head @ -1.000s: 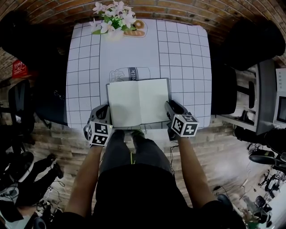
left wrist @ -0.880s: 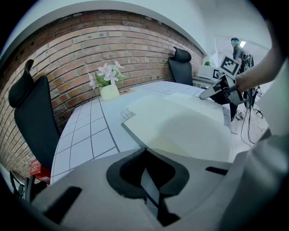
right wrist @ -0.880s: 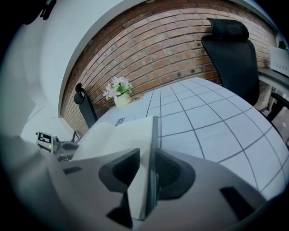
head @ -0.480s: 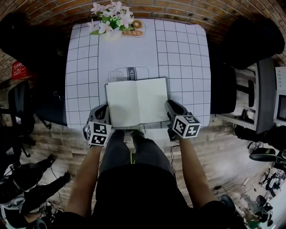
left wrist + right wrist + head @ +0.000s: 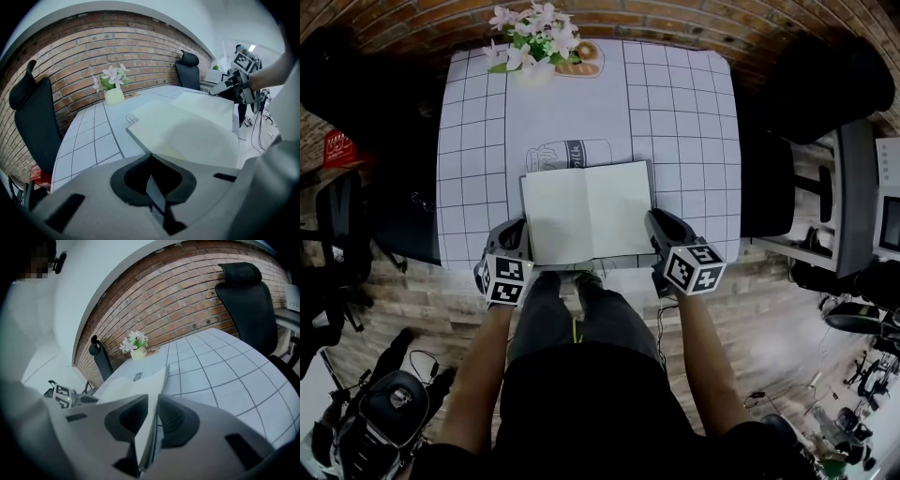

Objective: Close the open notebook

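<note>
The open notebook with plain white pages (image 5: 588,211) lies near the front edge of the white desk with black grid lines (image 5: 675,122), right in front of the person. On the left, the grey left gripper with a marker cube (image 5: 518,240) sits at the notebook's left edge. In the left gripper view its fingers (image 5: 124,180) are closed together, and a thin edge of the notebook is pinched between them. Far back on the desk, left of the middle, stands a small pot of white and pink flowers (image 5: 534,39), well apart from the notebook. On the right, the grey right gripper with a marker cube (image 5: 656,228) is at the notebook's right edge. Its fingers (image 5: 176,418) have just been closing. They now pinch the right side of the notebook, pages and cover together. In the right gripper view that side is tipped up a little off the desk. A black office chair (image 5: 834,89) stands just past the desk's right side.
</note>
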Demonstrator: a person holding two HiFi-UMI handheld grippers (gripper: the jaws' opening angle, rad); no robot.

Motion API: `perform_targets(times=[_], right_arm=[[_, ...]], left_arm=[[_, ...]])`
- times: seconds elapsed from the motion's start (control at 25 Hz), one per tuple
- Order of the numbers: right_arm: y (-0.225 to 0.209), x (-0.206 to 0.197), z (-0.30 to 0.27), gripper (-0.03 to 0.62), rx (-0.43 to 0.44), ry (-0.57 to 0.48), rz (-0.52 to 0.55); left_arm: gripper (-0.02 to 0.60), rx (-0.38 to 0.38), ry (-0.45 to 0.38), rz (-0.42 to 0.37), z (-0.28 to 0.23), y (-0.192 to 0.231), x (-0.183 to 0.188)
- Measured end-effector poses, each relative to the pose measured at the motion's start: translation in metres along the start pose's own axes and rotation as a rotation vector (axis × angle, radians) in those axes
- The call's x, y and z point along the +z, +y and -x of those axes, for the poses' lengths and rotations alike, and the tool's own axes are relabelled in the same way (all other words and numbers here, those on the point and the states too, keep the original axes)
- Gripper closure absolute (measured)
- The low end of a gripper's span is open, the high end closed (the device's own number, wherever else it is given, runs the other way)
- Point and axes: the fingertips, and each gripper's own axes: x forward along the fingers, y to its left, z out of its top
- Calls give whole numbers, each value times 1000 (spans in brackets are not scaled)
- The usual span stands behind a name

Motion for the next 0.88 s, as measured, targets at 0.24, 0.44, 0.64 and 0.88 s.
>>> perform_targets(times=[0.24,0.44,0.64,0.88], right_arm=[[14,9,5,520,14,-33,19],[26,16,9,520,16,-51,20],[35,20,12,520,14,-68,25],[49,26,14,520,20,-78,50]], left_arm=[[557,-9,-16,16,-1,0,1],[557,-20,-14,30,0,0,0],[557,-36,-23,40,0,0,0],[557,-49,-51,58,1,1,5]])
